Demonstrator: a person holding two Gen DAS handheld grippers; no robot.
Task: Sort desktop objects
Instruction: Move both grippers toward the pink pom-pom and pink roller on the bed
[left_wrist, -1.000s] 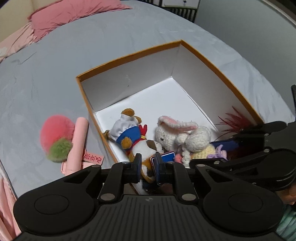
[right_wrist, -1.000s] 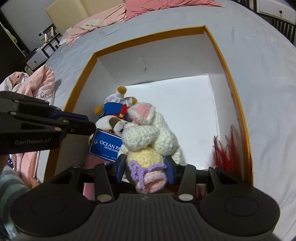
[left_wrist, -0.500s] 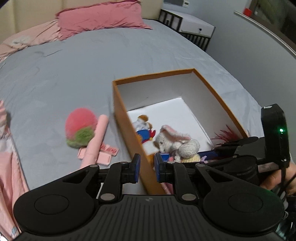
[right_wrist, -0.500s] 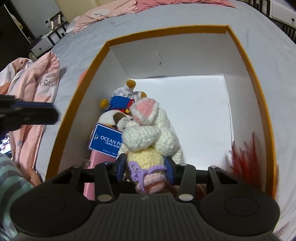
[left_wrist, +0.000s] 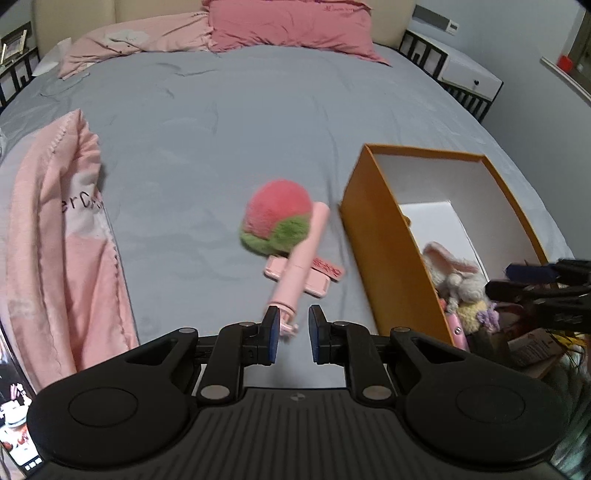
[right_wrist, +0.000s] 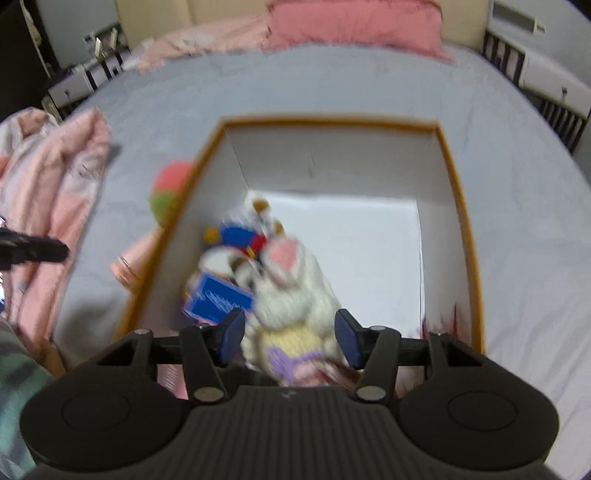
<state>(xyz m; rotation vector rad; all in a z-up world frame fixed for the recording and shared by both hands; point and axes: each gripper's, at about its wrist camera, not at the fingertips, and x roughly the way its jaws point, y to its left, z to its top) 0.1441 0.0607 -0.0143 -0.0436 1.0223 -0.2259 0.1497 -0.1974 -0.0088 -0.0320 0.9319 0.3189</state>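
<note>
Fuzzy plush ball, matt cardboard box

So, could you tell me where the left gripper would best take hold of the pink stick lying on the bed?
Probably its near end: the pink stick lies with that end pointing almost straight at the open left gripper, free of the peach plush leaning on its far end. Come in low from the near side, the jaws closing across the narrow shaft, short of the pink card beneath.

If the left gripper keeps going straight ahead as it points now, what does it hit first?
Most likely the pink stick, whose near end lies just ahead of the open left gripper; the peach plush sits beyond. Depth is uncertain.
</note>
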